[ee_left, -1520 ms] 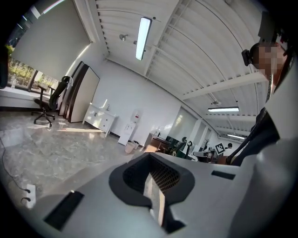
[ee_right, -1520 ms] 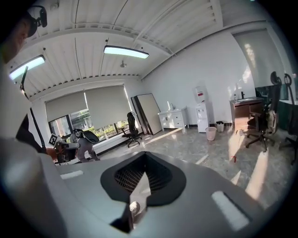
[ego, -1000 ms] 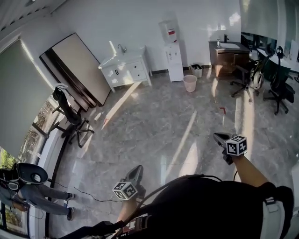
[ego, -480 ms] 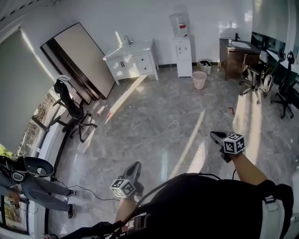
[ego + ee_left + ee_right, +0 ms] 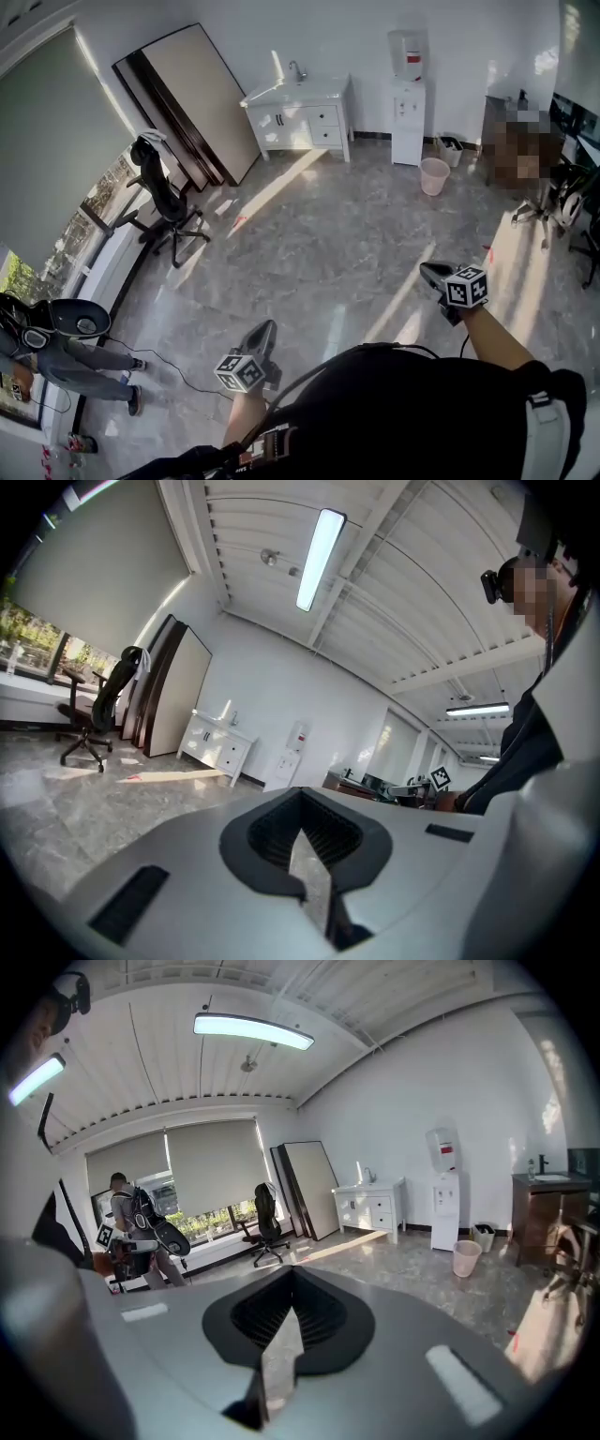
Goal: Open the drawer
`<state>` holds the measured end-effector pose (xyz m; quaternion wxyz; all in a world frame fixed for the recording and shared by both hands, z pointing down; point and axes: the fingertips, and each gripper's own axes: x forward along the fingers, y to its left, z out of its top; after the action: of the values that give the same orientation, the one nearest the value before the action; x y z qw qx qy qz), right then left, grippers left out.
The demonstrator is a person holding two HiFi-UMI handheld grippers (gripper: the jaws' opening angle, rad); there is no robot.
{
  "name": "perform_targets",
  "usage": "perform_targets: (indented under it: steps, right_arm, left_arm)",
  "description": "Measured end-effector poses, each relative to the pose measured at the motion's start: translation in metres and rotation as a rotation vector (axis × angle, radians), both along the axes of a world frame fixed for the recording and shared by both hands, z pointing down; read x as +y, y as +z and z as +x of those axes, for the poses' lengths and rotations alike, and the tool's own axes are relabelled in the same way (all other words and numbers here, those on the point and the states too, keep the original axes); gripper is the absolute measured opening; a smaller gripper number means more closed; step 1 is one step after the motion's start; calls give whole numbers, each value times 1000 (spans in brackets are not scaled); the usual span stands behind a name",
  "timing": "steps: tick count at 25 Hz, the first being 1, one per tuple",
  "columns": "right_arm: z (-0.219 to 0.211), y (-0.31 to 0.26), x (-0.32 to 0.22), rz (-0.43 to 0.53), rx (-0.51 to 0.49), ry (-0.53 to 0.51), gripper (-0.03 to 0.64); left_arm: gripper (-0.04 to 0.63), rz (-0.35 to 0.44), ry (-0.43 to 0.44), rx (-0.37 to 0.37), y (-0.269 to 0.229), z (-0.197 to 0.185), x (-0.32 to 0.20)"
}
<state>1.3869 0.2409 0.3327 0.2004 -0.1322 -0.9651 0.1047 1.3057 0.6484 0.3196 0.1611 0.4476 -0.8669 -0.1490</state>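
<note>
A white cabinet [image 5: 300,117] with drawers and a sink on top stands against the far wall, several steps away across the marble floor. It also shows small in the left gripper view as the white cabinet [image 5: 217,747] and in the right gripper view as the cabinet [image 5: 370,1208]. My left gripper [image 5: 265,330] hangs low near my body, its jaws shut with nothing in them. My right gripper [image 5: 433,273] is held out ahead at the right, also shut and empty. Both point roughly towards the far wall, far from the drawers.
A water dispenser [image 5: 408,94] and a pink bin [image 5: 434,175] stand right of the cabinet. A large board [image 5: 192,98] leans on the wall to its left, with an office chair [image 5: 169,202] before it. A person [image 5: 56,347] stands at the left; more chairs [image 5: 562,197] at the right.
The room has slid rightwards in the head view, so the cabinet now sits nearer the middle. Both grippers have been carried forward over the floor, still shut.
</note>
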Motion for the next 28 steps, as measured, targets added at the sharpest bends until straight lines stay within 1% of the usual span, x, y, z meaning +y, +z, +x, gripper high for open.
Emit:
perform_targets:
  steps: [3, 7, 11, 15, 18, 22, 25, 28]
  right_arm:
    - [-41, -10, -23, 26, -25, -63, 2]
    - [-88, -18, -65, 40, -44, -114, 2]
    - [-117, -13, -108, 31, -44, -135, 2]
    - [-140, -2, -146, 5, -21, -102, 2]
    - [-154, 6, -157, -3, -10, -90, 2]
    - [-183, 12, -159, -3, 8, -47, 2]
    - [-211, 11, -158, 6, 7, -2, 2]
    - [-243, 3, -147, 7, 0, 32, 2]
  left_arm:
    - [-9, -9, -40, -16, 0, -20, -19]
    - [-9, 27, -105, -15, 0, -53, -59]
    - [-9, 31, -96, -11, 5, -74, -112]
    - [-9, 24, -76, -8, 6, -96, -149]
    - [-9, 15, -65, -4, 8, -118, -157]
    - [-9, 38, -47, 17, 14, -165, -157]
    - [-9, 55, -11, 21, 18, -207, -157]
    - [-9, 62, 36, 20, 12, -252, -154]
